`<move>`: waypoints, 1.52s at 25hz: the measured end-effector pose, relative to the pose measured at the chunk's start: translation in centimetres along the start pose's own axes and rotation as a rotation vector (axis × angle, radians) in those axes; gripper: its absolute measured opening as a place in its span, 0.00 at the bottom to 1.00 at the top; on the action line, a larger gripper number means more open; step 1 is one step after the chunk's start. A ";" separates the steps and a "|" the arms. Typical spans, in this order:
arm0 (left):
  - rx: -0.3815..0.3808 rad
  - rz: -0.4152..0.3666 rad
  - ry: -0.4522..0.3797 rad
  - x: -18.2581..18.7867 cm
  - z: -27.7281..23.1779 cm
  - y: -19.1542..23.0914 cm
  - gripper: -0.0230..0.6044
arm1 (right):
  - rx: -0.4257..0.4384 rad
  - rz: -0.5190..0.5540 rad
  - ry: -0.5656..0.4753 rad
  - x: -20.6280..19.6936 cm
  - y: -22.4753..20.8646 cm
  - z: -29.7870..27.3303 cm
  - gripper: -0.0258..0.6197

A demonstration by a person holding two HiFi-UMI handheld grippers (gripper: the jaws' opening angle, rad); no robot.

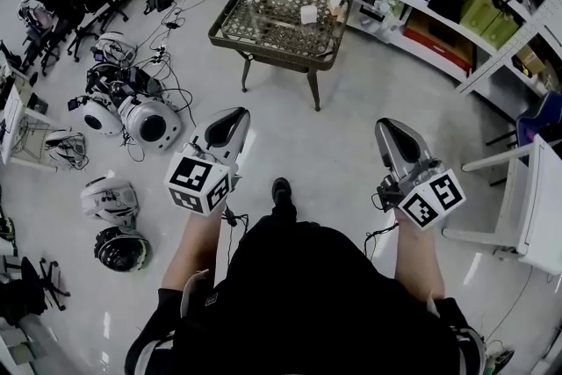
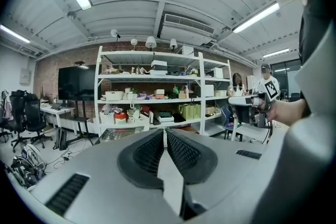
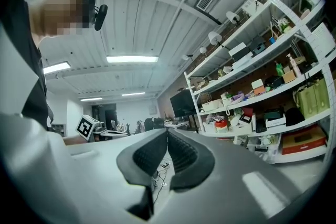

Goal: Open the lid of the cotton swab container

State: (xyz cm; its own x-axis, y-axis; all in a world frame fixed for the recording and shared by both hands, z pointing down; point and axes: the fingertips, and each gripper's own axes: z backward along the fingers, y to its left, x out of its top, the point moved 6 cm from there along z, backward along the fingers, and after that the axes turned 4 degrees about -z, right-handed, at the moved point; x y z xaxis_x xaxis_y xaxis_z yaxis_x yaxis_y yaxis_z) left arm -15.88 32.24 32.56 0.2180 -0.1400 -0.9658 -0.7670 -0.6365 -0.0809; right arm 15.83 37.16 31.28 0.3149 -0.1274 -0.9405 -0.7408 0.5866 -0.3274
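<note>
Table (image 1: 268, 55) ahead, shelves (image 1: 514, 41) behind it, floor gear (image 1: 132, 117) left

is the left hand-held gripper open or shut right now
Shut. The left hand-held gripper has its ribbed pads pressed together, nothing between them.

In the head view, the person's bare left forearm (image 1: 195, 248) reaches forward at lower left and the right forearm (image 1: 418, 263) at lower right. The left hand-held gripper (image 1: 230, 120) sits left of centre and the right hand-held gripper (image 1: 390, 133) right of centre. They are well apart, and both point up the frame, away from the body. Each gripper's marker cube (image 1: 199, 182) sits nearest the wrist. In the gripper views, the left pads (image 2: 149, 152) and right pads (image 3: 150, 155) are pressed together with nothing between them.
</note>
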 end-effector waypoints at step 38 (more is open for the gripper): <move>-0.063 0.074 0.061 -0.5 -17.9 19.1 0.08 | 0.030 -0.127 0.062 -0.8 -11.8 -25.1 0.06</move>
State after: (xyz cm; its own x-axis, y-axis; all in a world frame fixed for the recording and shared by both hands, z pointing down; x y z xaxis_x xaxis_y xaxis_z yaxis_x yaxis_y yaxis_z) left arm -19.81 6.56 35.90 0.1997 -0.2328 -0.9518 -0.7433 -0.6689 0.0076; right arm 9.40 10.22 33.67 0.3666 -0.2508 -0.8960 -0.6793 0.5859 -0.4419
